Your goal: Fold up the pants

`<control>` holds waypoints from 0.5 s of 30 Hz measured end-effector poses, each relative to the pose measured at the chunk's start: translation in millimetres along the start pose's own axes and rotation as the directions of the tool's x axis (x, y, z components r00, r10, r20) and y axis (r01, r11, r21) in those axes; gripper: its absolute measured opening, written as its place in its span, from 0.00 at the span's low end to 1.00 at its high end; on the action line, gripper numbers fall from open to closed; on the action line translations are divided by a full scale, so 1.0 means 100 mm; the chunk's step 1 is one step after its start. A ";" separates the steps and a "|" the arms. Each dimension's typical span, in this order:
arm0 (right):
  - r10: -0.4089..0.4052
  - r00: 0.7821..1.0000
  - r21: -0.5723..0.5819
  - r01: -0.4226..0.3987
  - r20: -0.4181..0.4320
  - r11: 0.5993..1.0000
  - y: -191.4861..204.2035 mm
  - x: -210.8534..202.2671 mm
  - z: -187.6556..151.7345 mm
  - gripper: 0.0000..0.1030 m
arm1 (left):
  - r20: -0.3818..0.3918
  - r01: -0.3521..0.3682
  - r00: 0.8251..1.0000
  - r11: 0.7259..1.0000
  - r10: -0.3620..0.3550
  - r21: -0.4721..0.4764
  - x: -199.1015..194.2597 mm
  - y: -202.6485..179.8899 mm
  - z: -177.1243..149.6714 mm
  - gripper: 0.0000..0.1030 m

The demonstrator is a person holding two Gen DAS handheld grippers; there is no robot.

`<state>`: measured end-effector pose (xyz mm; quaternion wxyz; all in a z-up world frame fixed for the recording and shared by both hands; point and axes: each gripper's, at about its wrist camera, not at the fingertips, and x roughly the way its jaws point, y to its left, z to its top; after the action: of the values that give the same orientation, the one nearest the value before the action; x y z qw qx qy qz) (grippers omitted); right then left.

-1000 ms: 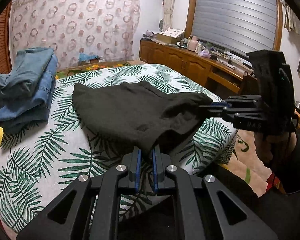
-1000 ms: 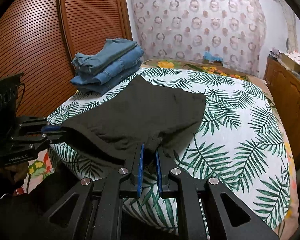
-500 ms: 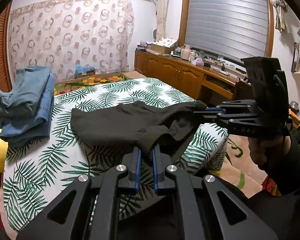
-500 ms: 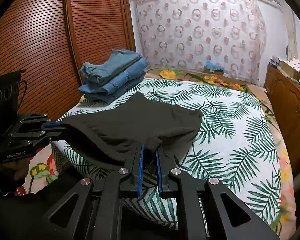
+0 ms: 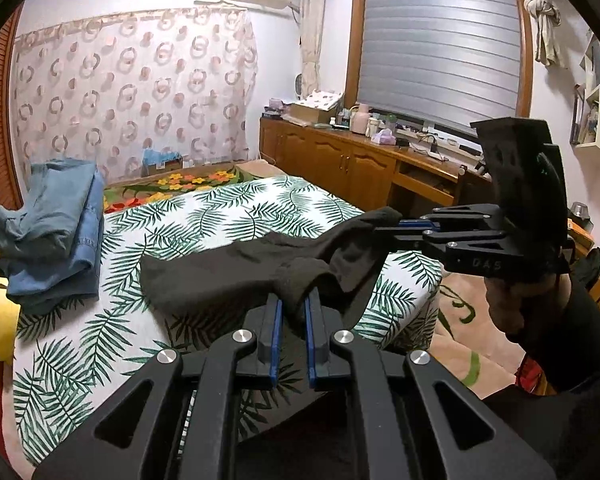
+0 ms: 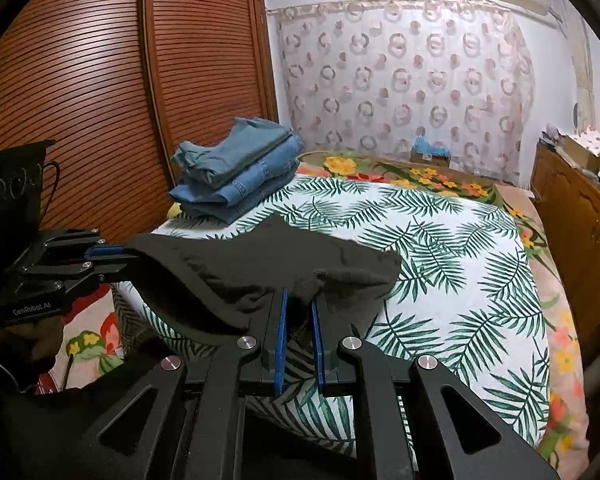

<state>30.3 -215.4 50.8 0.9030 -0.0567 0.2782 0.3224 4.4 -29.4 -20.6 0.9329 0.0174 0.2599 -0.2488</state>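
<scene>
Black pants (image 5: 220,276) lie partly on the leaf-print bed (image 5: 228,216), with the near edge lifted off it. My left gripper (image 5: 292,302) is shut on one corner of that edge. My right gripper (image 6: 298,300) is shut on the other corner. In the left wrist view the right gripper (image 5: 396,225) holds the cloth at the right. In the right wrist view the left gripper (image 6: 116,254) holds it at the left. The pants (image 6: 268,264) sag between the two grips over the bed's near edge.
A stack of folded blue jeans (image 5: 52,224) sits at the far left of the bed, also in the right wrist view (image 6: 240,172). A wooden sideboard (image 5: 360,160) stands along the right wall. A slatted wardrobe (image 6: 100,100) is on the left. A floral rug (image 5: 460,320) covers the floor.
Both grippers have risen and pulled back toward the foot of the bed, lifting the pants' near edge; less of the cloth lies flat and it has bunched up.
</scene>
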 end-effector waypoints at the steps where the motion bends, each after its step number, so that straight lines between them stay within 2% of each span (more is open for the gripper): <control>1: 0.001 1.000 0.000 -0.001 0.004 1.000 -0.01 0.00 0.00 0.11 | 0.001 0.000 1.000 1.000 0.000 0.000 0.00 0.01 0.01 0.10; 15: -0.015 0.998 0.013 0.016 -0.062 1.000 -0.09 0.48 -0.04 0.11 | -0.084 -0.018 0.996 0.998 0.013 -0.052 0.36 0.21 -0.13 0.10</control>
<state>64.9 -197.5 20.7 0.8969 -0.0625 0.3076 0.3115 35.1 -25.4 -52.0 0.9232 0.0052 0.3050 -0.2337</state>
